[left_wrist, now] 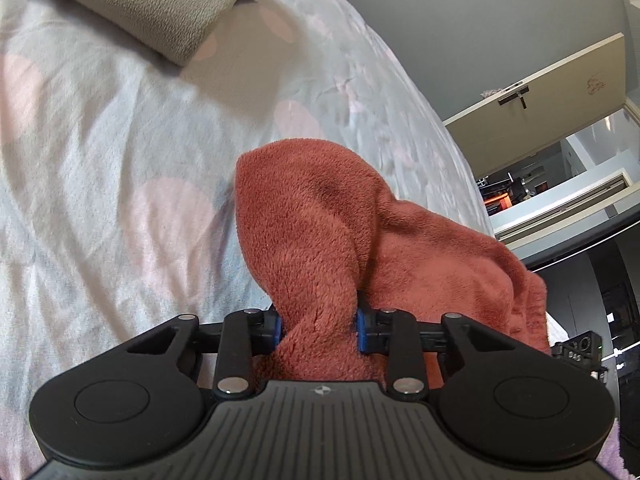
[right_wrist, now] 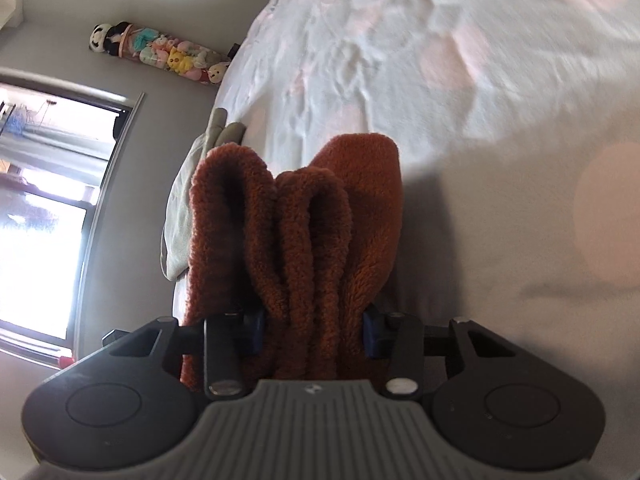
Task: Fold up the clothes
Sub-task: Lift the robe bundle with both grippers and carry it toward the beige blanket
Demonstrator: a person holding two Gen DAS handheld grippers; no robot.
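Nearest each lens sat a hand-held gripper with fleece bunched between its blue pads: the left hand-held gripper (left_wrist: pixel 318 330) was clenched on a single twisted ridge of the rust fleece (left_wrist: pixel 320 232), and the right hand-held gripper (right_wrist: pixel 314 334) was clenched on a thicker bunch of what looked like the same fleece (right_wrist: pixel 296 232), gathered into two or three pleats. In both views the cloth rose forward from the jaws, along the line of the fingers, and hung clear of the bed (left_wrist: pixel 100 160); whether any lower part touched the sheet could not be told. In the left view the rest of the fleece spilled away to the right of the jaws, toward the open door (left_wrist: pixel 560 92), which suggested that the garment's long axis ran across between the two hands rather than away from either one. Neither hand was clearly nearer to it, since each held its own end. Ahead of the left hand, well apart from the fleece, a folded beige cloth (left_wrist: pixel 160 0) lay on the bed; the right view caught a pale cloth (right_wrist: pixel 180 208) just behind the fleece at the bed's edge (right_wrist: pixel 248 92), below a window (right_wrist: pixel 48 208) and a row of plush toys (right_wrist: pixel 160 54). Judged from this, the coming move turned on drawing the hands apart along that shared axis to unbunch the cloth, then lowering it flat onto the open sheet ahead.
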